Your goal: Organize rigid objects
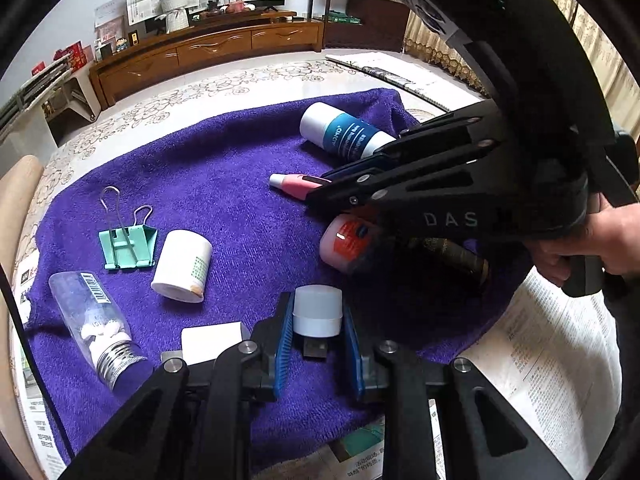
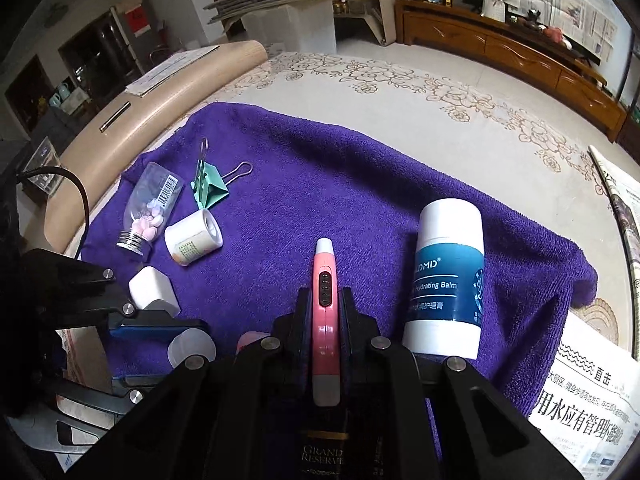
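Rigid objects lie on a purple towel (image 1: 224, 168). My left gripper (image 1: 316, 320) is shut on a small white USB night light (image 1: 317, 312), its plug pointing back. My right gripper (image 2: 325, 308) is shut on a pink pen-shaped device (image 2: 325, 320); it also shows in the left wrist view (image 1: 294, 185). A white and blue balm tube (image 2: 446, 280) lies right of it. A mint binder clip (image 1: 128, 240), a white pill jar (image 1: 184, 266) and a clear bottle with pills (image 1: 96, 324) lie at the left. A red and white container (image 1: 346, 240) lies under the right gripper.
A white block (image 2: 152, 290) lies on the towel near the left gripper. A dark box marked Grand Reserve (image 2: 322, 456) is under the right gripper. Newspapers (image 2: 580, 396) lie around the towel on a patterned floor. A wooden cabinet (image 1: 208, 52) stands behind.
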Available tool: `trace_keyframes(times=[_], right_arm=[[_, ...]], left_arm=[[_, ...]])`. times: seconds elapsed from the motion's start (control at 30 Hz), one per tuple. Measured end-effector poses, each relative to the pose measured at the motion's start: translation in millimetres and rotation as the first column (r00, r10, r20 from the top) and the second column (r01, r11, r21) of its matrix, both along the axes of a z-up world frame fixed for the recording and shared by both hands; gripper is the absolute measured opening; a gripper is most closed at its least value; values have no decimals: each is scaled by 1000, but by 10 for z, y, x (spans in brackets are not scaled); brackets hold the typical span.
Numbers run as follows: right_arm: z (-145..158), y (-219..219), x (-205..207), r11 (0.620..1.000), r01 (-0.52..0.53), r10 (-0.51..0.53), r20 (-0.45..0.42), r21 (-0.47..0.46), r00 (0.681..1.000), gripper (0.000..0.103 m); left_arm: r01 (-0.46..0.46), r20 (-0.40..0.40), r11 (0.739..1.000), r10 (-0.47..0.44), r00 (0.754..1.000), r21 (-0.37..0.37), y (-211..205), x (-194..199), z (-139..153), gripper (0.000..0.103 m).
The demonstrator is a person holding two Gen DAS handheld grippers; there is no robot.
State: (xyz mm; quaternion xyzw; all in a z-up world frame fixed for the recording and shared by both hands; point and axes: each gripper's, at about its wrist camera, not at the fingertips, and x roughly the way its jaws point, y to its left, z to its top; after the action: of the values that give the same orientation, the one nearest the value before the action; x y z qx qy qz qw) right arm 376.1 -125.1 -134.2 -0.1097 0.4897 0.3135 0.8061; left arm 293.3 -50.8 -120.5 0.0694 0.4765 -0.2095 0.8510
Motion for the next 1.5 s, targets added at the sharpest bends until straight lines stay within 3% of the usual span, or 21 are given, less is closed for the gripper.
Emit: trace_keyframes(times=[0.3, 0.43, 0.53, 0.57, 0.6, 0.67, 0.8, 0.9, 1.1, 1.23, 1.4, 1.5], right_arm=[[17, -154, -39, 999, -8, 9, -25, 31, 1000, 14], [25, -211, -76, 999, -13, 14, -25, 47, 1000, 19], [48, -287, -126, 998, -12, 13, -12, 54, 1000, 32], [62, -310, -144, 998, -11, 11, -7, 55, 1000, 36], [80, -331, -147, 998, -9, 9, -6, 58, 1000, 38], [114, -372, -175, 997, -9, 10, -14, 79, 1000, 50], [233, -434, -310, 996, -13, 12, 15, 89, 1000, 57], [354, -494, -427, 992, -1, -2, 29, 127, 1000, 60], [598, -622, -731, 983, 64, -76, 65, 172, 995, 74], [736, -737, -1037, 966, 180, -200, 92, 186, 976, 103], [878, -827, -1541, 934, 298, -324, 118, 198, 939, 103], [921, -899, -1829, 912, 362, -388, 113, 194, 915, 103]], left_arm=[[-13, 1, 1000, 13, 1000, 4, -10, -27, -1, 30], [-20, 1, 1000, 20, 1000, 4, 22, -51, 3, 32], [-24, 21, 999, 23, 1000, 24, 8, -72, 27, 48], [-16, 20, 1000, 16, 1000, 17, 11, -78, 32, 68], [-32, 32, 999, 32, 999, 23, 33, -71, 43, 75], [-42, 37, 999, 41, 998, 21, 65, -71, 61, 80], [-40, 43, 999, 41, 998, -15, 88, -140, 121, 91], [-56, 50, 998, 57, 997, -29, 111, -201, 168, 95], [-88, 77, 994, 93, 993, -67, 129, -371, 303, 102], [-163, 118, 984, 171, 978, -78, 199, -630, 458, 102], [-282, 149, 959, 284, 947, -41, 309, -1030, 639, 102], [-305, 167, 952, 307, 937, -41, 335, -1274, 762, 102]])
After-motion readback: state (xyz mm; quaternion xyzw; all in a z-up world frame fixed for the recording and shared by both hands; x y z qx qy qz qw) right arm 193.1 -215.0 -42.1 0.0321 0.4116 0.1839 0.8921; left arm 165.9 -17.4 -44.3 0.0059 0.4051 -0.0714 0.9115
